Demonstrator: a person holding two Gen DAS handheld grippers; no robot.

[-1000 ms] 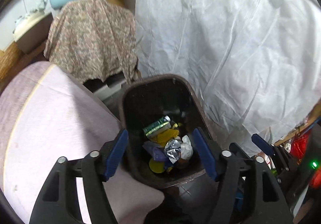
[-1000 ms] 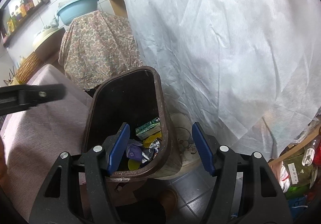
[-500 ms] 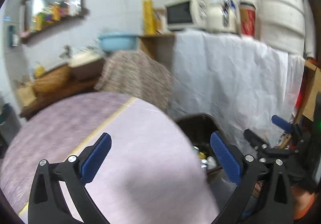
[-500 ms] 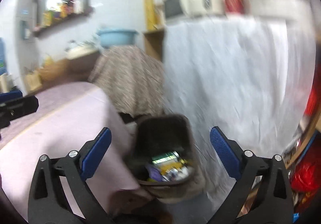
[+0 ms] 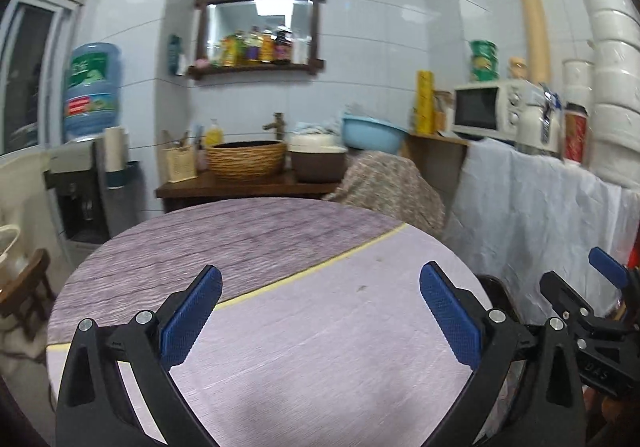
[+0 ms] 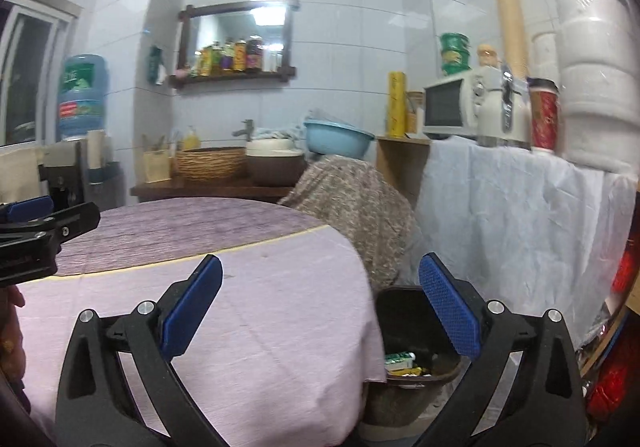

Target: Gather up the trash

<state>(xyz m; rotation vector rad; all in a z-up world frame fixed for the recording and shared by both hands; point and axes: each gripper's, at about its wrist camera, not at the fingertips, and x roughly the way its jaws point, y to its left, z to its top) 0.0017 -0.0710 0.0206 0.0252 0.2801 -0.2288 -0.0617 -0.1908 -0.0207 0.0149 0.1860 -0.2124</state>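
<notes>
We judge collection nearly done: worktop (image 5: 320,347) bare, wrappers (image 6: 402,363) in bin (image 6: 416,387) off its right edge, both grippers' jaws wide open, empty.

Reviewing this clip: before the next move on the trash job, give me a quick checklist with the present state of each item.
1. Left gripper jaws open, nothing between them: ok.
2. Right gripper jaws open, nothing between them: ok.
3. Trash bin in view beside the round table, opening unobstructed: ok.
4. Wrappers lie inside the bin: ok.
5. Trash left to pick on the visible tabletop: none seen, ok.
6. Trash on the floor or elsewhere: cannot tell.
</notes>
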